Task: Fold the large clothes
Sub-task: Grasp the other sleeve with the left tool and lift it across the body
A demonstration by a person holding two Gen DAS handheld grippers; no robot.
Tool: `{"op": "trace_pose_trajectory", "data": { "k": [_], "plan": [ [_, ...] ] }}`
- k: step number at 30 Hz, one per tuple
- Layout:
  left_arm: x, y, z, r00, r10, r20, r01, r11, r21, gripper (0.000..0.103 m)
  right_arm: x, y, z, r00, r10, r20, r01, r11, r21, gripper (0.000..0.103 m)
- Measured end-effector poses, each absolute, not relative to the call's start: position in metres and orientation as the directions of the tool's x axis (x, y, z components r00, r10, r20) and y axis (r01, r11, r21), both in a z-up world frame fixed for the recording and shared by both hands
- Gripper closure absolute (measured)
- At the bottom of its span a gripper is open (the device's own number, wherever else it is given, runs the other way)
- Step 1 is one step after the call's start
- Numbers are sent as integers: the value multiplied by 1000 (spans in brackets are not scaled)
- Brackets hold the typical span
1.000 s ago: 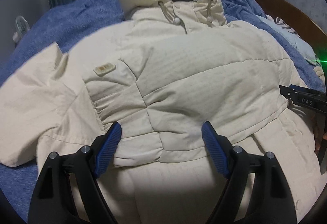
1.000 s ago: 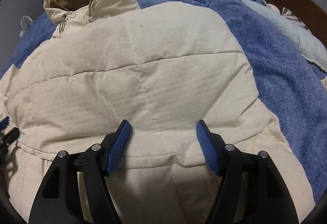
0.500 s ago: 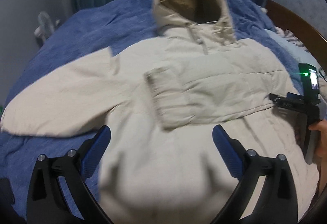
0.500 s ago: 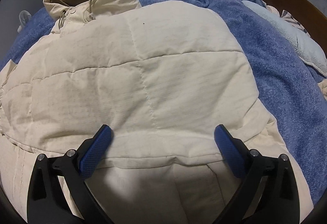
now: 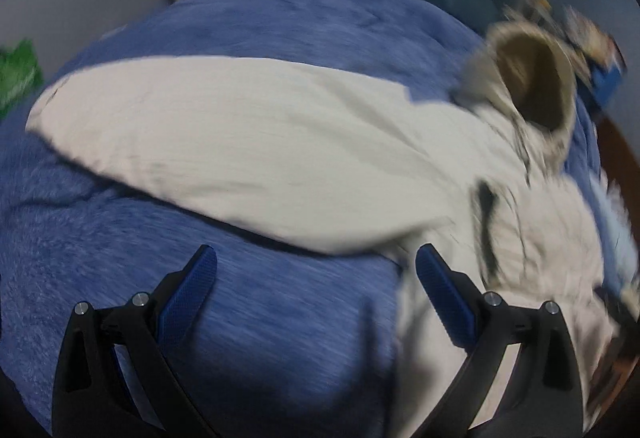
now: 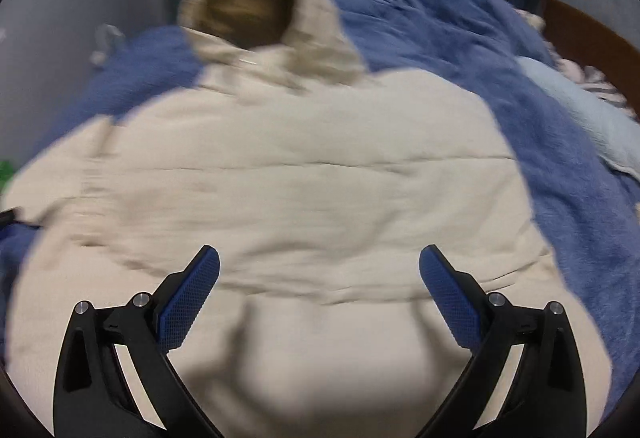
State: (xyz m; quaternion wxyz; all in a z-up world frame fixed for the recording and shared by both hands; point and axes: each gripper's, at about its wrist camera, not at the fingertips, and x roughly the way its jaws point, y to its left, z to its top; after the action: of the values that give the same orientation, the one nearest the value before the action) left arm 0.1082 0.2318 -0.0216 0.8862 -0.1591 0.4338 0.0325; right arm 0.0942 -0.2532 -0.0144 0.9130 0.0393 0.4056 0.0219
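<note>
Ahead of both wide-spread, empty tongs (image 5: 316, 266) (image 6: 319, 266), cream jacket (image 6: 304, 174) on blue blanket (image 5: 260, 318).

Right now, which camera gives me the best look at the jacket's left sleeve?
The left wrist view: the sleeve lies stretched out flat across the blue blanket, cuff to shoulder, though blurred. The right wrist view shows mostly the jacket body and hood; that sleeve is out of sight.

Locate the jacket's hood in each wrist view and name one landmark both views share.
Left wrist: the hood sits at upper right, blurred, its brown lining facing the camera.
Right wrist: the hood sits at top, left of centre, above the jacket body.
Shared landmark: the blue blanket under the jacket.
</note>
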Motion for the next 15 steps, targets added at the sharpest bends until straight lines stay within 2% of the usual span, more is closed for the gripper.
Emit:
{"op": "trace_pose_trajectory", "data": {
  "k": [2,6,8,11,15],
  "plan": [
    [112,250,-27,612,-60,-789,-235,938,-254,8,76,-240,2,675,136,-725,-74,990,117,7],
    [127,280,-42,575,46,-817,-282,948,-145,8,48,-229,15,691,116,-713,-118,992,47,7],
    [135,297,-52,559,36,-828,-312,935,-170,8,43,-230,13,695,116,-709,-118,992,47,7],
    [141,326,-59,594,-28,-804,-362,883,-299,8,49,-228,9,691,146,-708,-122,989,84,7],
    [150,339,-55,625,37,-780,-395,877,-274,12,58,-221,5,692,150,-706,-121,988,91,7]
  ]
}}
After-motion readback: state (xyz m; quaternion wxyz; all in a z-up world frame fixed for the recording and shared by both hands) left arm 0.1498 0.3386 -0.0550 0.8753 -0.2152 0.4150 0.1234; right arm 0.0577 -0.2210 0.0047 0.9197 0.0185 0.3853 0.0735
